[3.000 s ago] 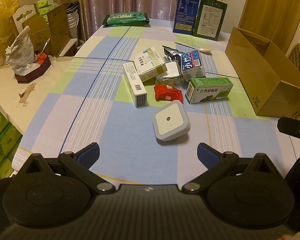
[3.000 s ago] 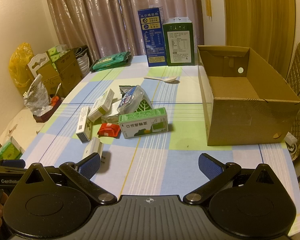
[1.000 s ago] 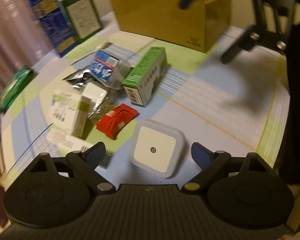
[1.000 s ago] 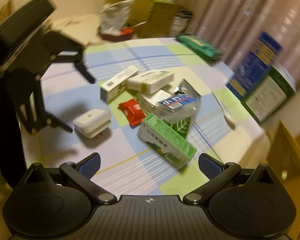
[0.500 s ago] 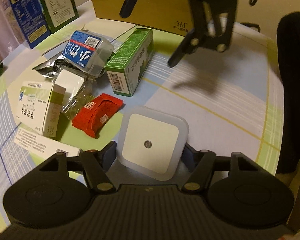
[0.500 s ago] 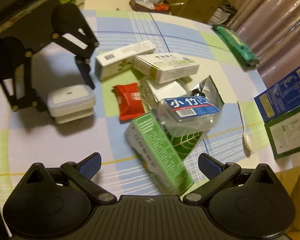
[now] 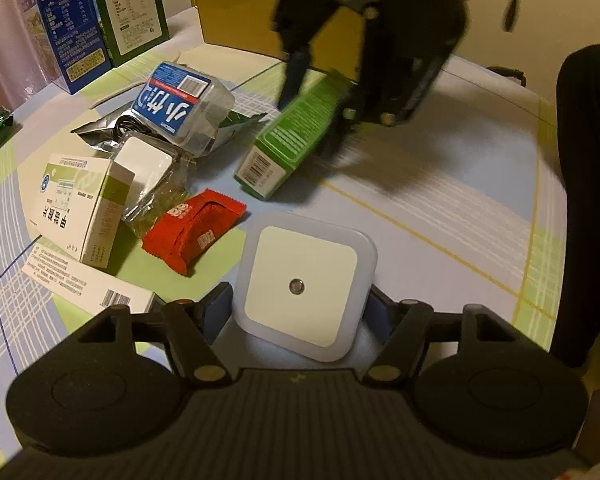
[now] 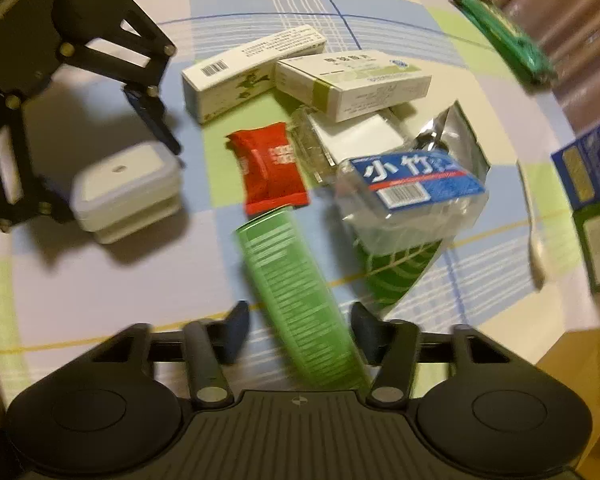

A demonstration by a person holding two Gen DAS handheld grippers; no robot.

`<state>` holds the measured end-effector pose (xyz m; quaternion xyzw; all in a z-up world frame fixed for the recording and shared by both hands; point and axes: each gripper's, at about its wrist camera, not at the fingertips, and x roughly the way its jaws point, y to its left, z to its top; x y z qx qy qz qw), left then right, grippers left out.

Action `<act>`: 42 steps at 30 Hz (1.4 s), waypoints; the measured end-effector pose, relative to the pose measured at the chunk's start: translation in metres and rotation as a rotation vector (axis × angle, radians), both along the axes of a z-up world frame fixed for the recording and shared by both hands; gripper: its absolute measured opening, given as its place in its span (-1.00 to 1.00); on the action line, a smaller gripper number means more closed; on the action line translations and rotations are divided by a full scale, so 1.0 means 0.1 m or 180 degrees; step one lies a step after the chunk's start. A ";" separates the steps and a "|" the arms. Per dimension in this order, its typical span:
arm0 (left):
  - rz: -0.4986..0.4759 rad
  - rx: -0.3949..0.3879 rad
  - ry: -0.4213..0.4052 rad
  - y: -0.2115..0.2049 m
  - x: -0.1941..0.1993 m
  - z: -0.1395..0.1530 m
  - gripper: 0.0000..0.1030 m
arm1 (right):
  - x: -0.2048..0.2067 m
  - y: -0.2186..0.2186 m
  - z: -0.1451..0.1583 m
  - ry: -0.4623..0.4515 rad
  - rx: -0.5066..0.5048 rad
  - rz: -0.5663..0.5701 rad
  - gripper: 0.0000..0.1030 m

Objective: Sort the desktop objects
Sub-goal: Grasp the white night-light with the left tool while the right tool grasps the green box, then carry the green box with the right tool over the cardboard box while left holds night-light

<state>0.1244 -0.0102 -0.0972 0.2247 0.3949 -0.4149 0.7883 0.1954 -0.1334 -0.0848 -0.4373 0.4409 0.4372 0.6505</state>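
In the left wrist view, the left hand-held gripper (image 7: 298,306) sits low over the checked worktop (image 7: 440,200) with the white square night light (image 7: 302,284) between its fingers. The blue pads meet the light's two sides, so it reads as clamped on the light, which seems to rest on the cloth. Just beyond lie a red packet (image 7: 194,234), a white medicine box (image 7: 76,204) and a clear tub with a blue label (image 7: 180,106). Further off, the right hand-held gripper (image 7: 324,80) comes down over the far end of the green carton (image 7: 292,140), with the cardboard box (image 7: 236,4) behind it (presumably where sorted things go).

In the right wrist view, the green carton (image 8: 296,300) runs lengthwise between the fingers of the right hand-held gripper (image 8: 298,334). Its jaws have just been closing around the carton; the right pad looks to be against the carton's edge, while a sliver of cloth shows beside the left one, and blur hides whether the grip is firm. The left hand-held gripper (image 8: 100,168) straddles the night light (image 8: 126,190) at the left.

The step in hand appears to be a double pick-up, one object per hand. Next, each grip probably needs to be secure before lifting, then carried clear of the pile toward the box.
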 end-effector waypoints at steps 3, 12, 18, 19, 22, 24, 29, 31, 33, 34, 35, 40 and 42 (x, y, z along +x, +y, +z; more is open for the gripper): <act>0.0002 -0.0076 0.0021 0.01 0.02 0.01 0.32 | -0.07 -0.03 0.04 0.0110 0.0028 -0.0080 -0.29; -0.0035 -0.0228 0.0171 0.02 0.05 0.01 0.43 | -0.18 -0.12 0.09 0.0237 0.0178 -0.0253 -0.35; 0.0001 -0.0180 0.0196 -0.02 0.02 0.01 0.27 | -0.15 -0.10 0.04 0.0154 0.0253 -0.0294 -0.31; 0.0019 -0.0187 0.0226 -0.02 0.02 0.01 0.27 | -0.15 -0.09 0.02 0.0148 0.0260 -0.0305 -0.30; 0.0086 -0.0160 0.0254 -0.03 0.00 0.02 0.26 | -0.14 -0.05 -0.03 0.0117 0.0241 -0.0317 -0.22; 0.0135 -0.0170 0.0286 -0.03 0.01 0.02 0.26 | -0.14 -0.04 -0.07 0.0112 0.0232 -0.0337 -0.22; 0.0249 -0.0154 0.0311 -0.04 0.01 0.03 0.25 | -0.09 -0.05 -0.11 0.0176 0.0270 -0.0566 -0.41; 0.0330 -0.0132 0.0296 -0.04 0.02 0.05 0.25 | -0.10 -0.06 -0.10 0.0165 0.0288 -0.0621 -0.46; 0.0422 -0.0117 0.0274 -0.03 0.03 0.06 0.24 | -0.11 -0.09 -0.06 0.0167 0.0320 -0.0714 -0.47; 0.0474 -0.0112 0.0255 -0.02 0.03 0.08 0.23 | -0.12 -0.11 -0.04 0.0151 0.0339 -0.0754 -0.47; 0.0533 -0.0119 0.0246 -0.02 0.03 0.10 0.23 | -0.13 -0.13 -0.01 0.0132 0.0364 -0.0811 -0.47; 0.0800 -0.0181 0.0225 -0.02 0.04 0.22 0.23 | -0.16 -0.27 0.23 0.0060 0.0573 -0.1139 -0.47; 0.0872 -0.0185 0.0212 -0.05 0.02 0.28 0.23 | -0.18 -0.31 0.35 0.0038 0.0663 -0.1232 -0.47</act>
